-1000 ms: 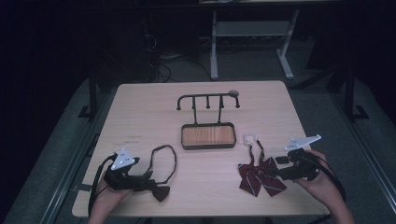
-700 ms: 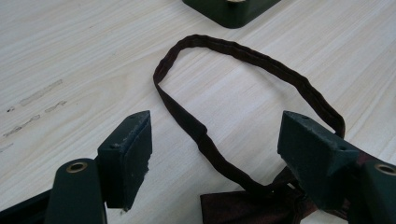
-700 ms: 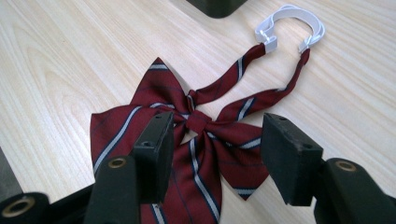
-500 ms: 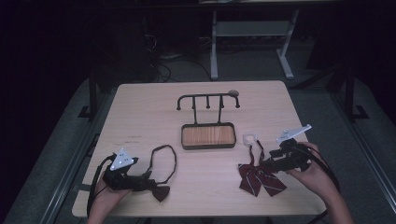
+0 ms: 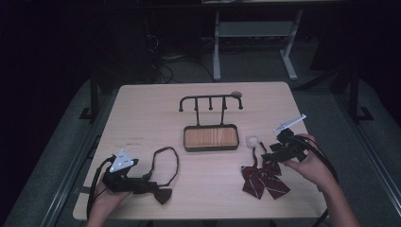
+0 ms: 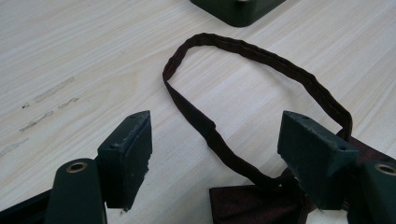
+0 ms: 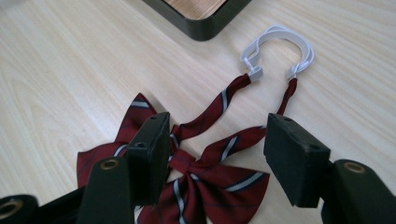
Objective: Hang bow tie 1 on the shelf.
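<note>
High view, left to right. Left gripper (image 5: 142, 185) lay low on the table (image 5: 142, 113) near the front edge, jaws standing apart, nothing held. Dark bow tie (image 5: 162, 194) sat just at its tips, its neck loop (image 5: 166, 158) spread flat toward the tray. In the left gripper view the loop (image 6: 261, 60) ran between the parted jaws and under the right one, bow knot at the bottom edge.

Centre: hook stand (image 5: 210, 100) with wooden tray (image 5: 210, 137), nothing hung on it.

Right: right gripper (image 5: 270, 157) hovered over the striped red bow tie (image 5: 263, 179), jaws apart, not gripping. Right gripper view showed the knot (image 7: 180, 158) beside the left jaw, straps running up to the white clasp (image 7: 280, 46) lying close to the tray corner.

Risks, as judged: closing on the flat loop could pinch only one thin strand against the table and let it slide out. A grip on the red wing rather than the knot could leave the strap dangling and the clasp snagging the tray rim. Both ties were limp, so the loops could collapse before reaching a hook.
</note>
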The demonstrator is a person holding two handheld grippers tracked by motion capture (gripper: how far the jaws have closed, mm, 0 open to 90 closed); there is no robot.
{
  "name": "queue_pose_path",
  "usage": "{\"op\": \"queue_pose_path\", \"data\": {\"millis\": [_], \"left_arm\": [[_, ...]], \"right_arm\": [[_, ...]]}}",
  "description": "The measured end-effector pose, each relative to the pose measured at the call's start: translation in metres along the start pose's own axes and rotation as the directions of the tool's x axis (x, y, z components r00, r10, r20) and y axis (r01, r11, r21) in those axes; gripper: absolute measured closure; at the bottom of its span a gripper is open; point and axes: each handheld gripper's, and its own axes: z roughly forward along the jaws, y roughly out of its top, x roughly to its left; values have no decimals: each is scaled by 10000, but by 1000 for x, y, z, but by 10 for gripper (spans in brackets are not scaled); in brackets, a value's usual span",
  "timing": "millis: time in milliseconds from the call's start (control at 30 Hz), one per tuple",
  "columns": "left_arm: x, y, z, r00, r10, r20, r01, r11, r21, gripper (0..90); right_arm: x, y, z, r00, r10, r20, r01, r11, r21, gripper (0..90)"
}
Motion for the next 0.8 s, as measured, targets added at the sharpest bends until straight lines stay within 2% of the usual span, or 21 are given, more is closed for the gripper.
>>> {"op": "queue_pose_path", "data": {"millis": [200, 433, 600, 800], "left_arm": [[0, 0, 0, 10000, 10, -34, -9, 10000, 59, 268], [0, 0, 0, 10000, 23, -76, -23, 10000, 28, 268], [0, 0, -1, 10000, 46, -68, -45, 10000, 25, 268], [1, 0, -1, 9999, 41, -98, -41, 10000, -1, 268]], "right_arm": [[-8, 8, 5, 9999, 151, -49, -149, 9993, 342, 391], [-14, 19, 9, 9996, 229, 152, -237, 9982, 559, 409], [-20, 30, 11, 9993, 355, 108, -361, 9978, 556, 432], [-21, 41, 17, 9981, 504, 343, -536, 9934, 1019, 453]]}}
